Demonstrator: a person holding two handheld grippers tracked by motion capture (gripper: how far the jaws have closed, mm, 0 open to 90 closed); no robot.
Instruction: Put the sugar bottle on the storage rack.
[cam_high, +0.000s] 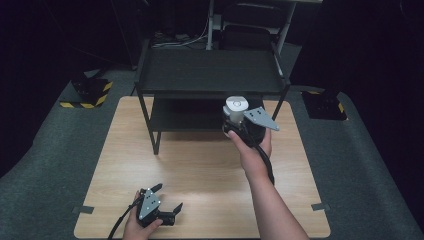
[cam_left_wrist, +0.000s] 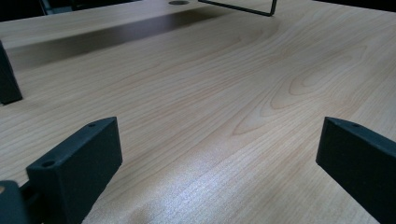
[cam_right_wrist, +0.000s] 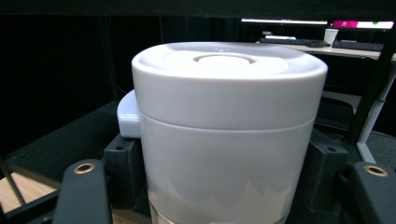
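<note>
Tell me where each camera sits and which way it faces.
High view: above the person's side, looking down on the wooden table and black shelf; both forearms enter from below.
Left gripper view: on the left gripper, low over bare tabletop; its fingers spread.
Right gripper view: on the right gripper, facing the shelf; fingers flank a white lidded container.
Shared: that container.

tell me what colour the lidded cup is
White cup, lid included; the right gripper view shows it best.

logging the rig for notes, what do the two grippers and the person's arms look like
Both the left gripper and right gripper are black, each topped with a grey three-cornered plate with small holes and trailing a black cable. The jaws are blocky black. The forearms are bare, no sleeves in view.
</note>
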